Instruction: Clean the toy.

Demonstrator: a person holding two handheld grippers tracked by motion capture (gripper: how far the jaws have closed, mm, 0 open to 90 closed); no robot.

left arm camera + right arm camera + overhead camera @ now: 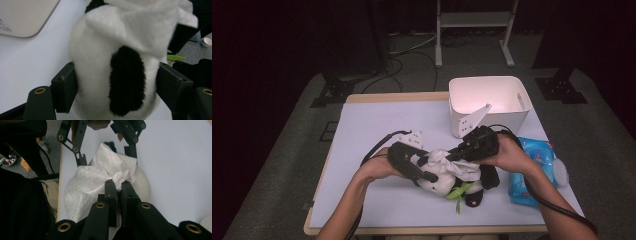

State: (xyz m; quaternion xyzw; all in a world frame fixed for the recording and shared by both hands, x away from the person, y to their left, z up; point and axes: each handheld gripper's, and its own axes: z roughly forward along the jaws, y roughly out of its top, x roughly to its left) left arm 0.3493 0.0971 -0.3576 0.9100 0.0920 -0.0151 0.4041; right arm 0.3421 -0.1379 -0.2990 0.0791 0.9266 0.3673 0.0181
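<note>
From above, your left claw clamps the panda toy, which lies on the bench in front of the white bin; your right claw pinches a white wipe draped over it. Along your left claw, both jaws press the panda's sides. Along your right claw, the jaws are pressed together on the wipe, covering the panda.
</note>
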